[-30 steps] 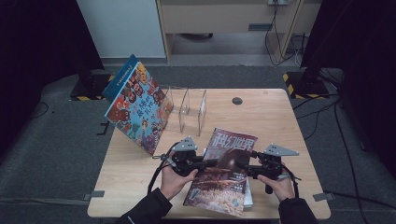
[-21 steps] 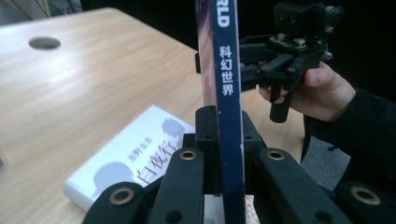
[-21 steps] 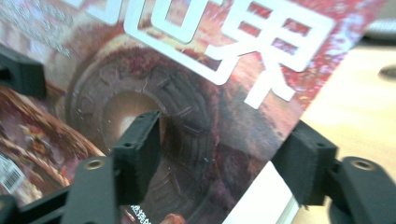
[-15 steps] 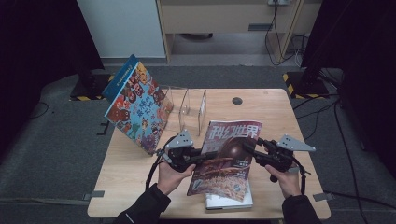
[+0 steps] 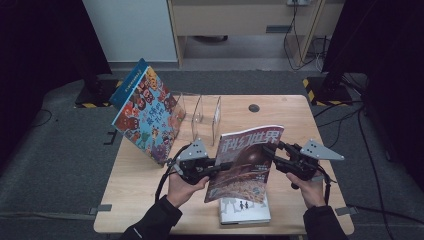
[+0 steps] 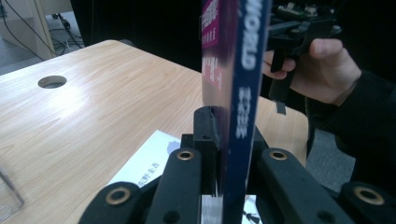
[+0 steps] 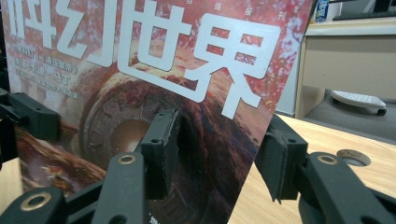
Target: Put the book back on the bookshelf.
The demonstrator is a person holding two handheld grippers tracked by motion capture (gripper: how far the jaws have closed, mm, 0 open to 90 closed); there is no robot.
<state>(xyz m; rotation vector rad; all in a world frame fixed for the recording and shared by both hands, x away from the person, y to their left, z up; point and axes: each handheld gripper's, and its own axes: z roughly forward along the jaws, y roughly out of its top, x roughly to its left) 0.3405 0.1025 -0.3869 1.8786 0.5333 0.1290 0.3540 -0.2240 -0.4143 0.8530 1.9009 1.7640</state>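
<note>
1. Pale wooden table (image 5: 150,200) with a round cable hole (image 5: 254,107) stands on grey carpet in a dim room; a white cabinet and a wooden desk line the back wall, and cables trail along the floor at the right.

2. At the table's near middle, a glossy science-fiction magazine with a red-brown cover and large white Chinese title (image 5: 247,162) is held upright above the surface by both tools.

3. Left gripper (image 5: 216,167) is closed on the magazine's spine edge; the left gripper view shows the blue spine (image 6: 238,116) pinched between its black jaws.

4. Right gripper (image 5: 270,152) reaches the opposite edge. Its own view shows the jaws fairly wide, one in front of the cover (image 7: 154,93), the other beyond the edge, so it does not appear clamped.

5. To do this step well, I judge the left grip should stay firm while the right jaws close squarely on the free edge, keeping the magazine from sagging.

6. A thin white booklet (image 5: 245,210) lies flat just beneath.

7. A clear acrylic divider stand (image 5: 207,116) sits behind, with a large colourful picture book (image 5: 145,117) leaning at its left, probably where the magazine belongs.
</note>
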